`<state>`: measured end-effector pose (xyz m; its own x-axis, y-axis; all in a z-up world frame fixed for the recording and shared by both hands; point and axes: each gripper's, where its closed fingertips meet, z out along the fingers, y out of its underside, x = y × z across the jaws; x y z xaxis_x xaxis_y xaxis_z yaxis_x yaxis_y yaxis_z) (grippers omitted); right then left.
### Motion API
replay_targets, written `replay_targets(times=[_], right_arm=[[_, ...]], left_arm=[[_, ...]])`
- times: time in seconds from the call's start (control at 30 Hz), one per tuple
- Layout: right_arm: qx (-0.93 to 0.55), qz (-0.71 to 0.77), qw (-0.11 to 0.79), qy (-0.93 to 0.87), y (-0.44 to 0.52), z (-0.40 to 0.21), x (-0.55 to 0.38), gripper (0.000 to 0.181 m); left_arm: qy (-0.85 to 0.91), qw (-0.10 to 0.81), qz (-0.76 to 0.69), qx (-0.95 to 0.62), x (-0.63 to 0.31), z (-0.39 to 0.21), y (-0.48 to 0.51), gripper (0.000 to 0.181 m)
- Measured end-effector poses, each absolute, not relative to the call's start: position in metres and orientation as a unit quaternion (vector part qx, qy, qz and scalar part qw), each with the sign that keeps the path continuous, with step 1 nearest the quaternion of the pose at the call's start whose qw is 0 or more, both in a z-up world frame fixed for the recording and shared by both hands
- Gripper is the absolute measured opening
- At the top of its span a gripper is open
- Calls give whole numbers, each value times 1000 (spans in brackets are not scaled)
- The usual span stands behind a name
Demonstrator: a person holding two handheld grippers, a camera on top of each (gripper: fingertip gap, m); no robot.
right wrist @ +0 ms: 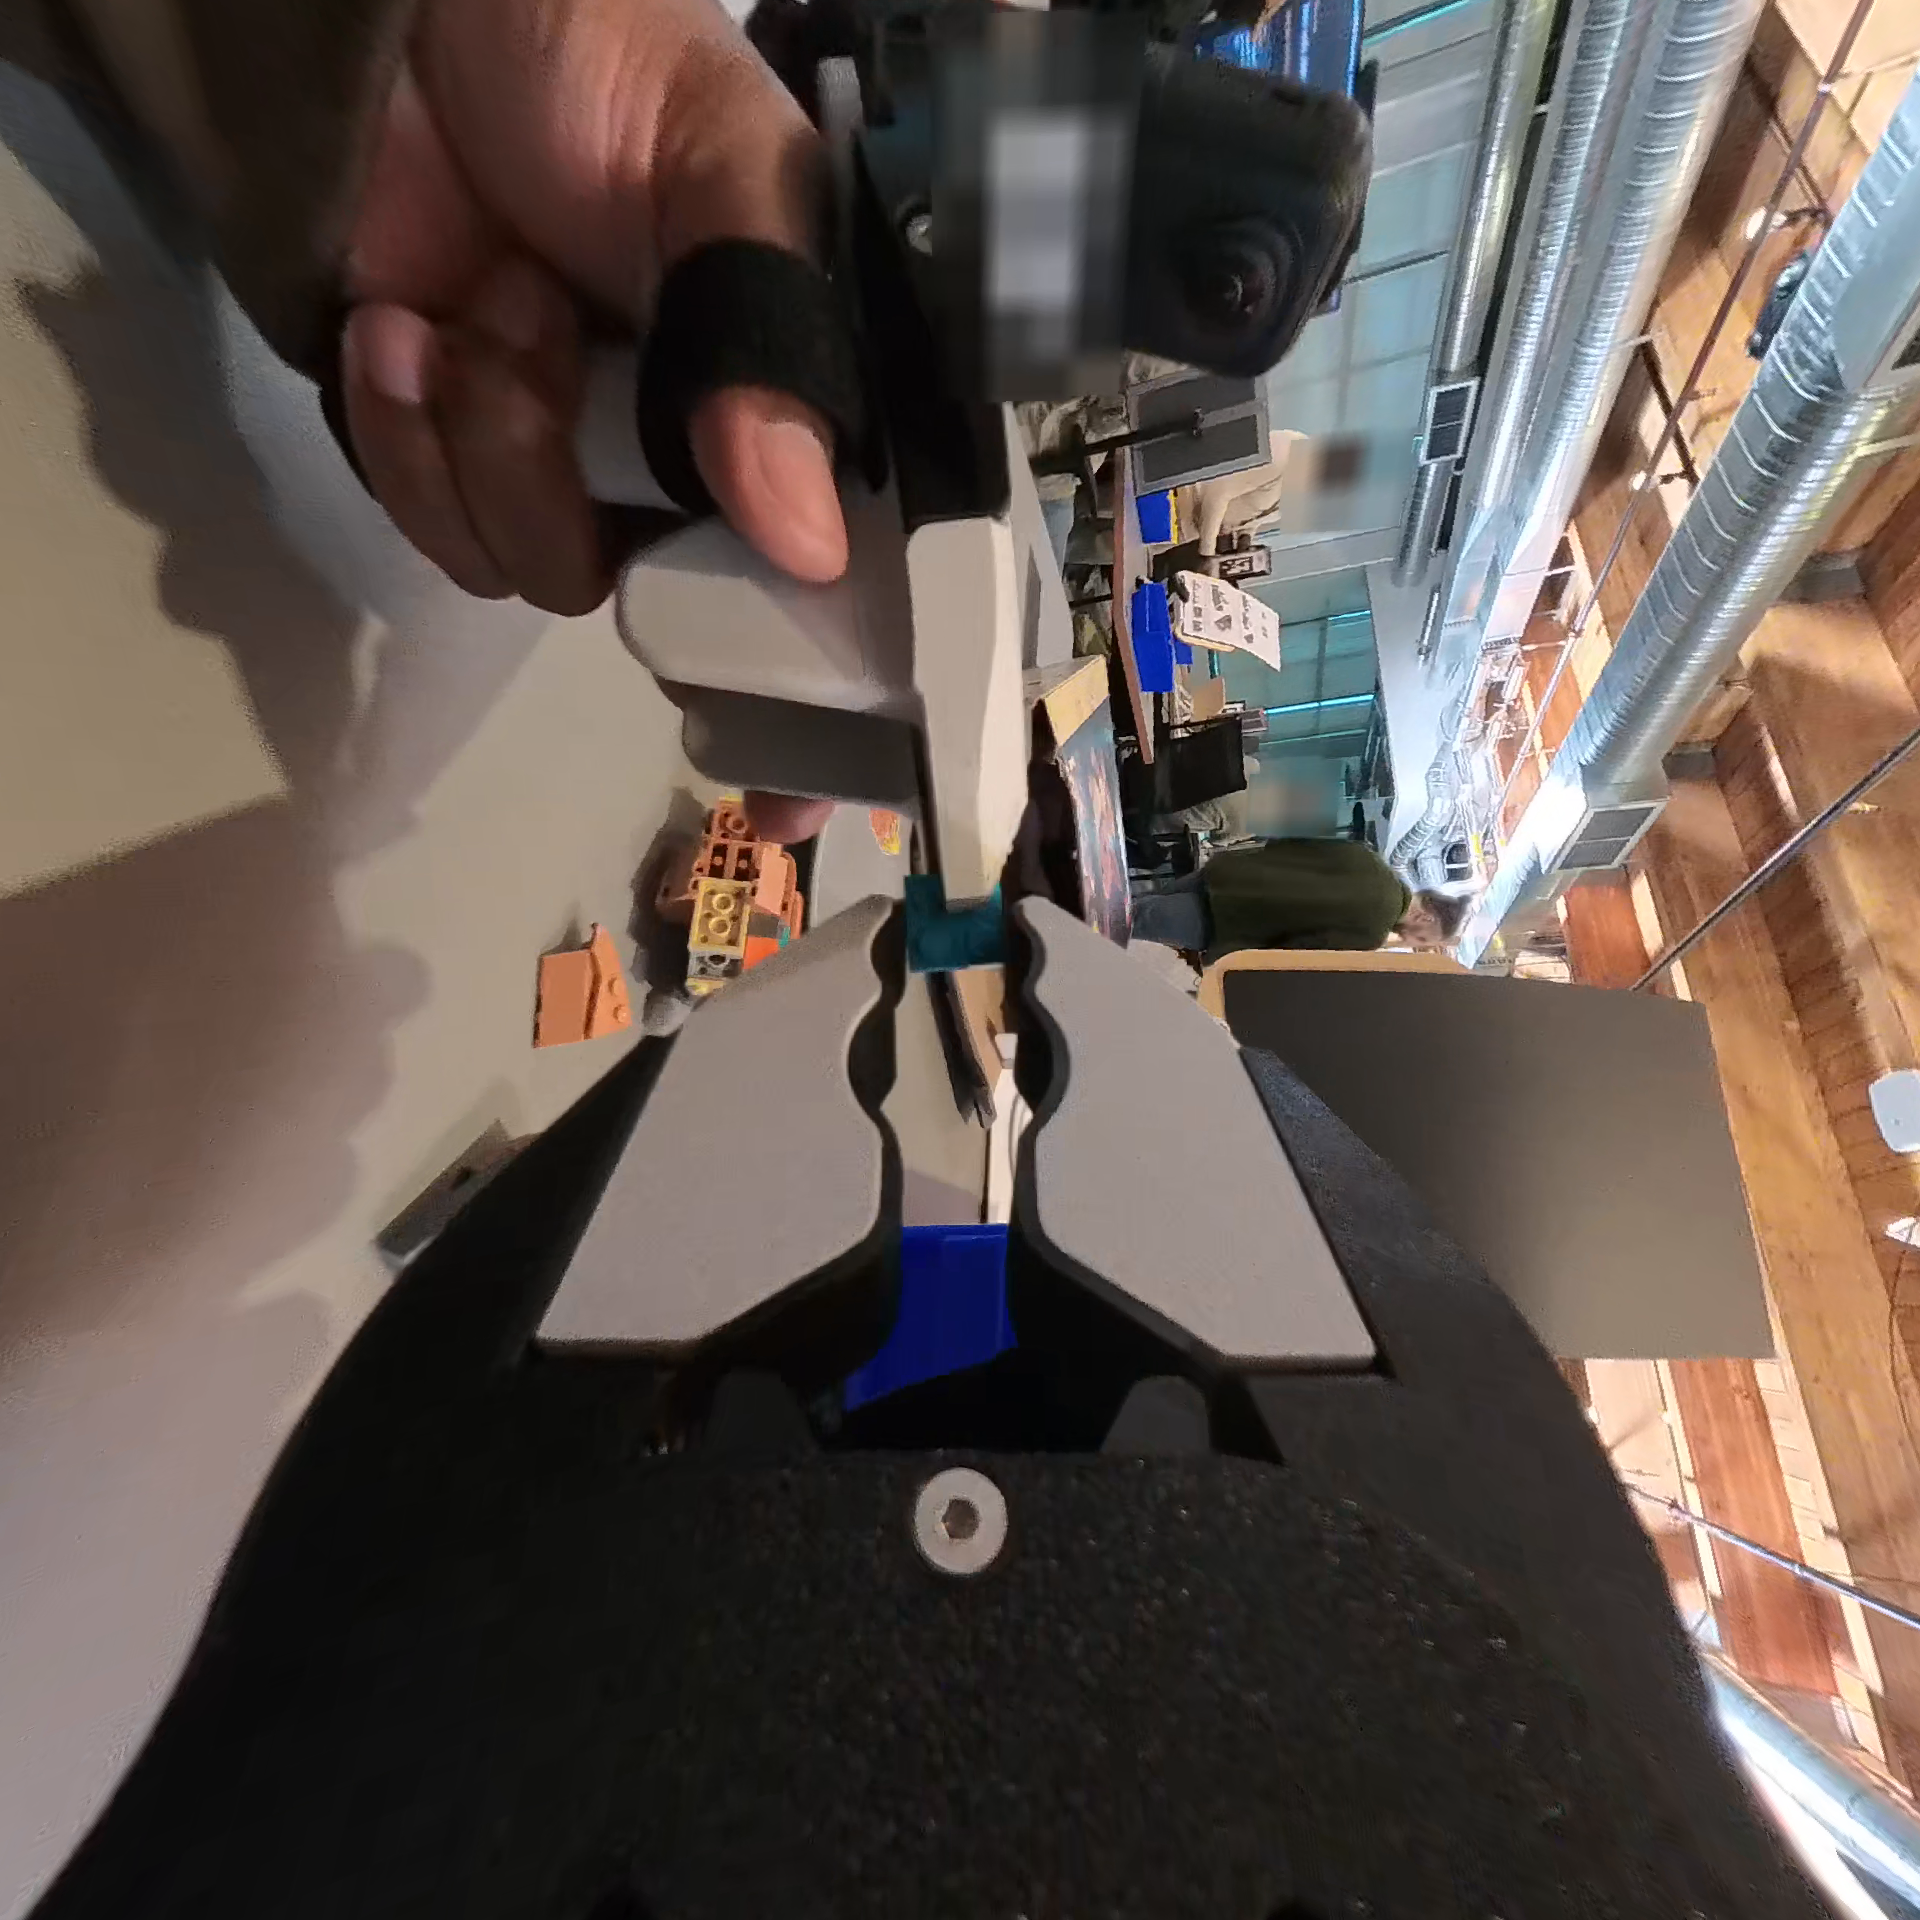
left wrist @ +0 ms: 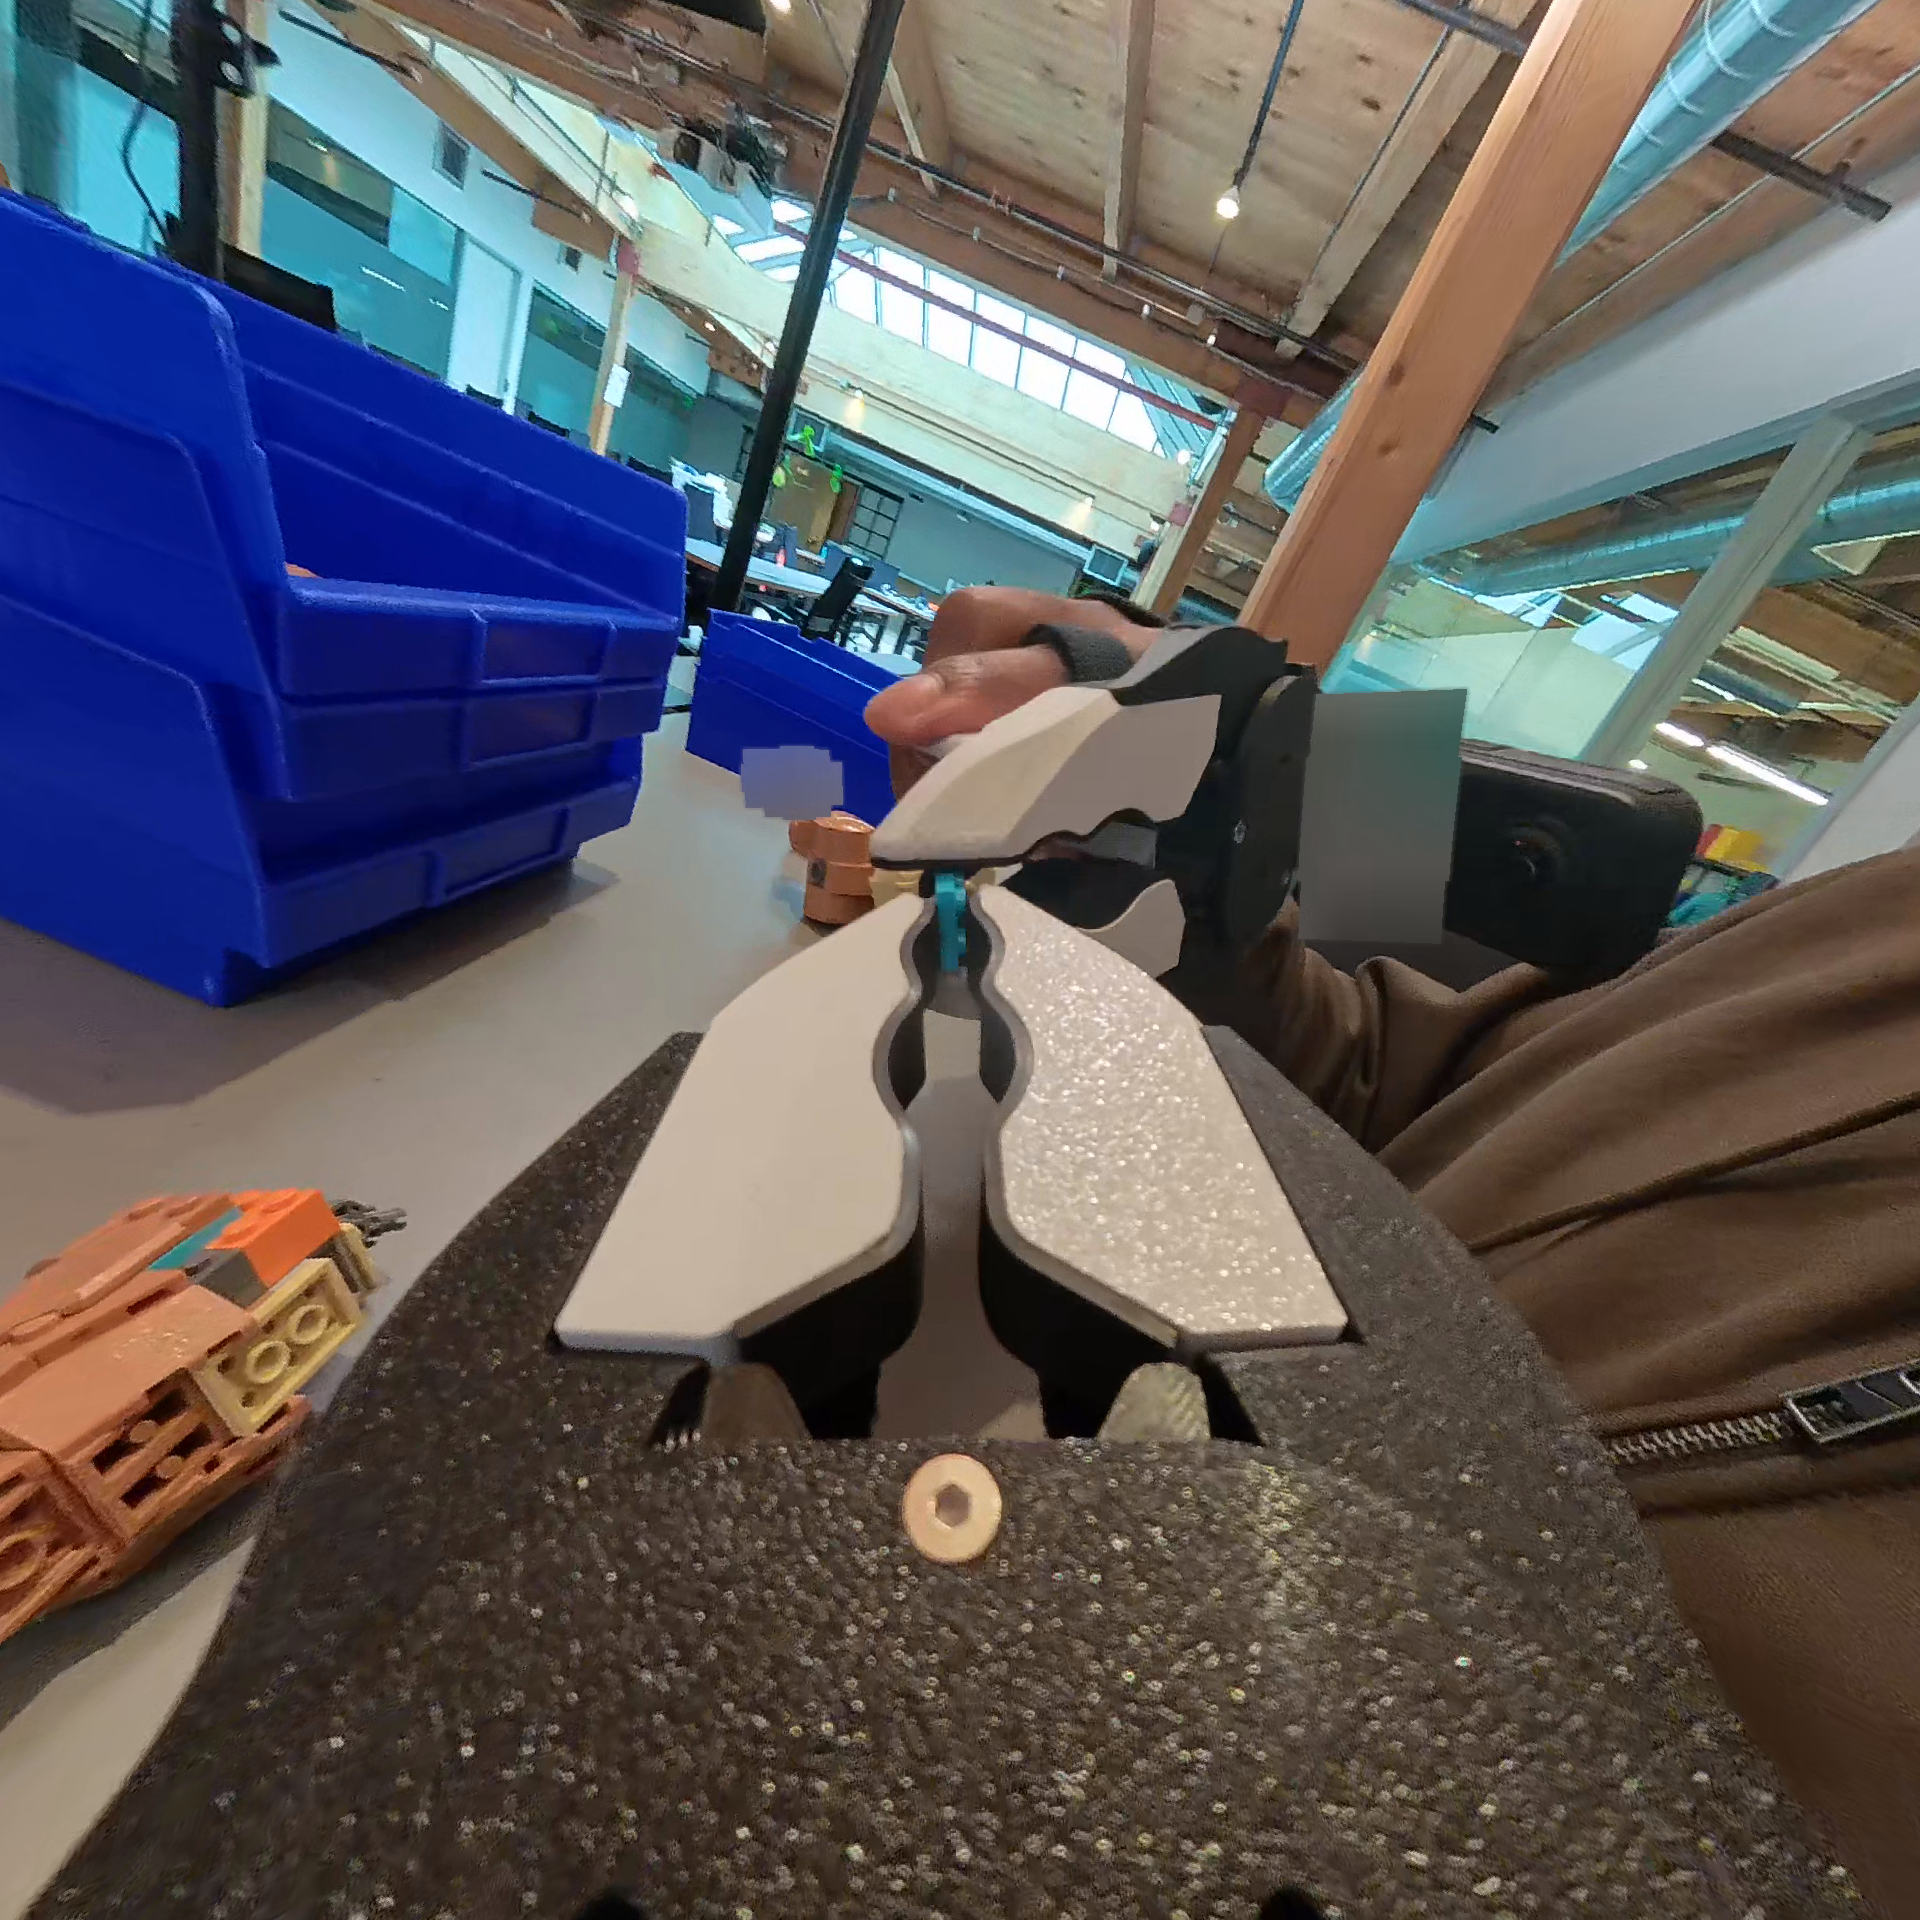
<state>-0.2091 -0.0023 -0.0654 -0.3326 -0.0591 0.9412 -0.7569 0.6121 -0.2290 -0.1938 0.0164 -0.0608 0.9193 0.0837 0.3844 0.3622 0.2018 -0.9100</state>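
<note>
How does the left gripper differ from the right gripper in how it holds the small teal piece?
The left gripper pinches the teal piece at its thin lower end; the right gripper grips its broader end. In the left wrist view the left gripper's fingers lie level, while the right gripper reaches in from above right. Both are shut on the same piece above the grey table.

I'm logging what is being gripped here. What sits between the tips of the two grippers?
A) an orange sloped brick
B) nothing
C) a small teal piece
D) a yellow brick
C: the small teal piece is pinched at the left gripper tips, and the right gripper meets it too.
</note>
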Motion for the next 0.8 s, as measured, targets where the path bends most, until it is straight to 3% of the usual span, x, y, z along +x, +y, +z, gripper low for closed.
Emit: replay_targets(times=[0.17, 0.3, 0.37, 0.47, 0.57, 0.73, 0.8], right_arm=[[218, 329, 547, -738, 14, -41, -248, 17], [32, 295, 607, -737, 68, -3, -342, 25], [-27, 296, 593, -748, 87, -3, -364, 38], [-54, 331, 571, -750, 92, -8, -354, 38], [-74, 348, 515, -780, 93, -35, -325, 37], [-132, 395, 279, -865, 70, -115, -250, 36], [-143, 390, 238, -878, 65, -136, -232, 36]], left_arm=[[-218, 771, -55, -595, -210, -55, 5, 10], [-223, 780, -61, -581, -212, -52, 2, 9], [-222, 778, -59, -585, -211, -53, 3, 9], [-226, 777, -60, -585, -213, -53, 2, 9], [-228, 776, -63, -584, -213, -54, 2, 8], [-230, 772, -50, -590, -213, -56, 2, 9], [-229, 770, -39, -595, -214, -56, 2, 8]])
